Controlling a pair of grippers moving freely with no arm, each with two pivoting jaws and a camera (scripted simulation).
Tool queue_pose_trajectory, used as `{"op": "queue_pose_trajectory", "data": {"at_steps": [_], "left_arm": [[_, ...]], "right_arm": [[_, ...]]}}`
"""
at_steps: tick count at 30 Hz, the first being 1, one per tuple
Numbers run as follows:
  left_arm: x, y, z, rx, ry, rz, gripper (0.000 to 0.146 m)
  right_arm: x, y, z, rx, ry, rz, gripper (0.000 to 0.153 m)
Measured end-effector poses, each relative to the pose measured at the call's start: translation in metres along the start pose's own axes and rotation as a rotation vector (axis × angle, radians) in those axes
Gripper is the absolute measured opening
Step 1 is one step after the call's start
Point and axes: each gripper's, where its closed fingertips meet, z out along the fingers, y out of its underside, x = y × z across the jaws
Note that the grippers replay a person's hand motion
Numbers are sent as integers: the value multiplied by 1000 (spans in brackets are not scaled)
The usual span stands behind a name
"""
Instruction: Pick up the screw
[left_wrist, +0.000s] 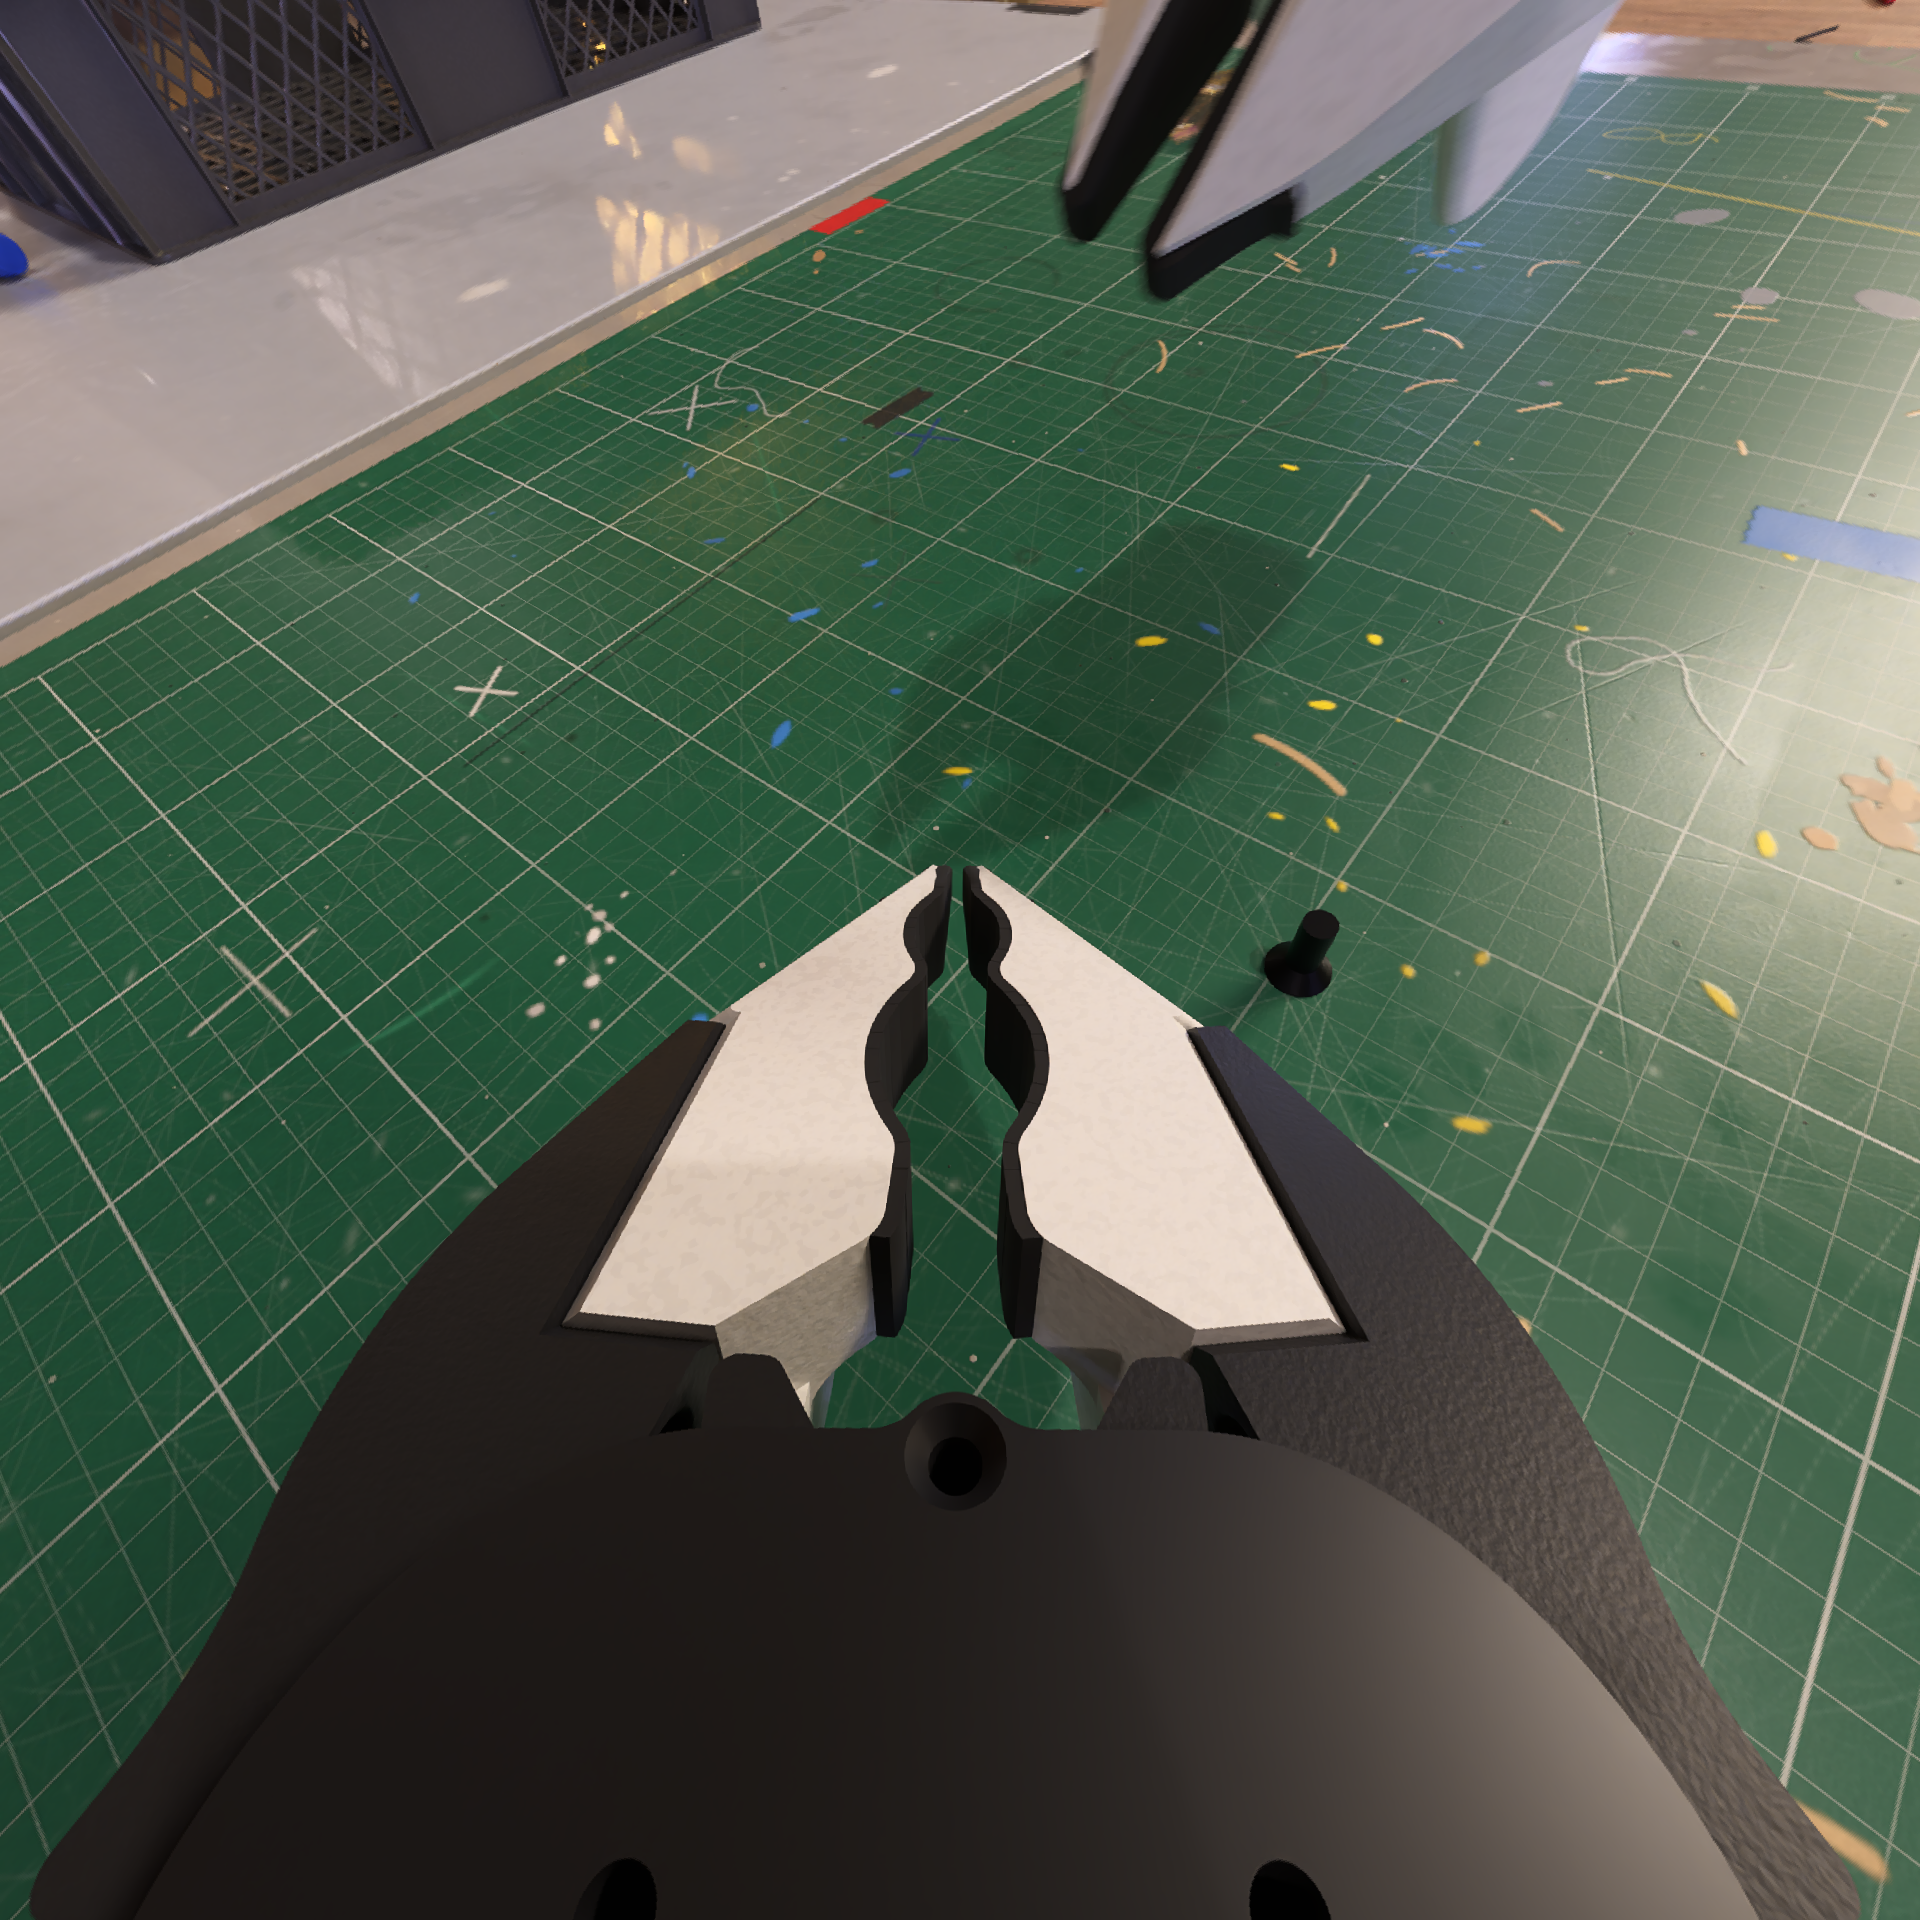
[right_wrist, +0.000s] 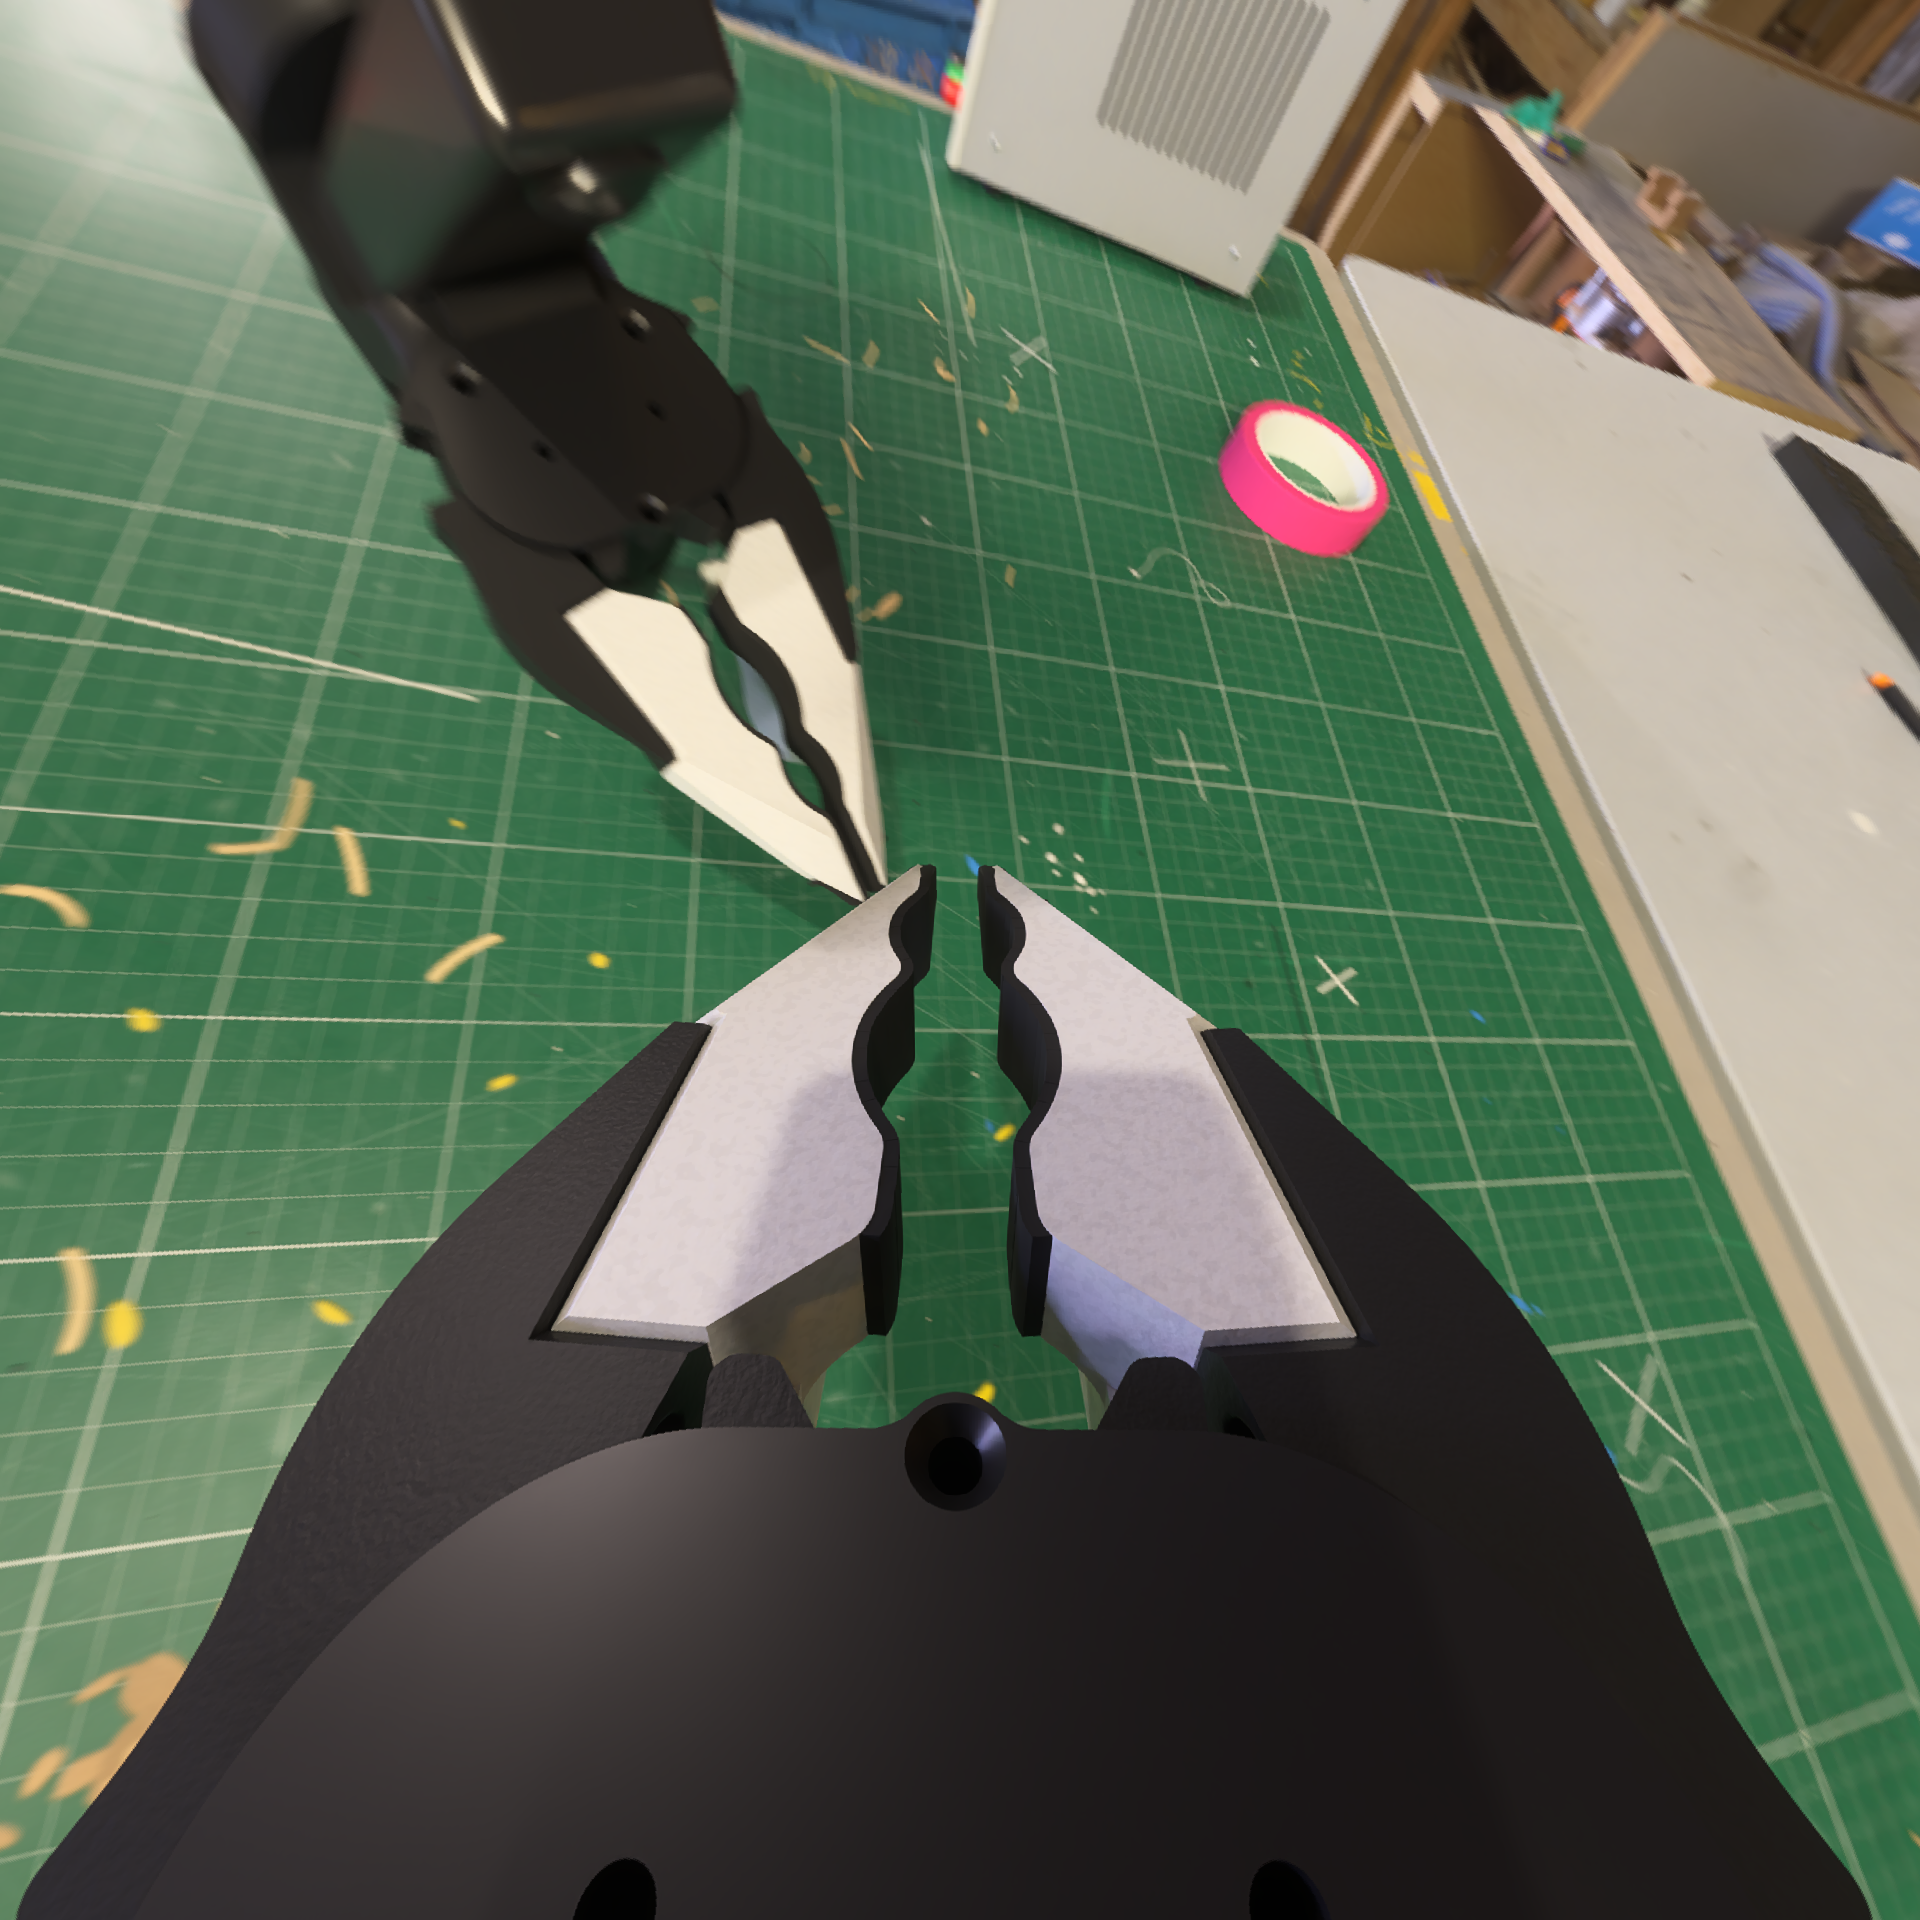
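A small black screw stands head-down on the green cutting mat, shaft pointing up. In the left wrist view it is just right of my left gripper, which is low over the mat, empty, with its tips almost touching. My right gripper hangs above the mat farther off. In the right wrist view my right gripper is empty, its jaws a narrow gap apart, and its tips are close to the left gripper. The screw does not show in the right wrist view.
A dark mesh crate sits on the grey table strip beside the mat. A pink tape roll lies on the mat near its edge, with a white vented box behind it. Wood shavings and paint flecks dot the mat.
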Motion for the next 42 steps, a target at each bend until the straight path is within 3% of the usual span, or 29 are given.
{"op": "queue_pose_trajectory", "data": {"at_steps": [4,8,12,18,24,32,42], "left_arm": [[1,0,0,-1,2,3,2],[1,0,0,-1,3,-3,2],[-1,1,1,-9,-4,-9,2],[-3,3,1,-15,-14,-14,2],[-3,4,1,-20,-13,-16,2],[-4,5,1,-25,-10,-25,3],[-5,4,0,-21,-10,-28,3]], "right_arm": [[10,17,14,-83,55,-16,12],[10,12,10,-11,91,0,16],[-23,4,-4,84,-84,-7,16],[-84,68,18,-221,-377,-82,12],[-80,93,35,-304,-415,-112,13],[-87,102,39,-344,-504,-159,21],[-90,105,42,-362,-567,-190,18]]}}
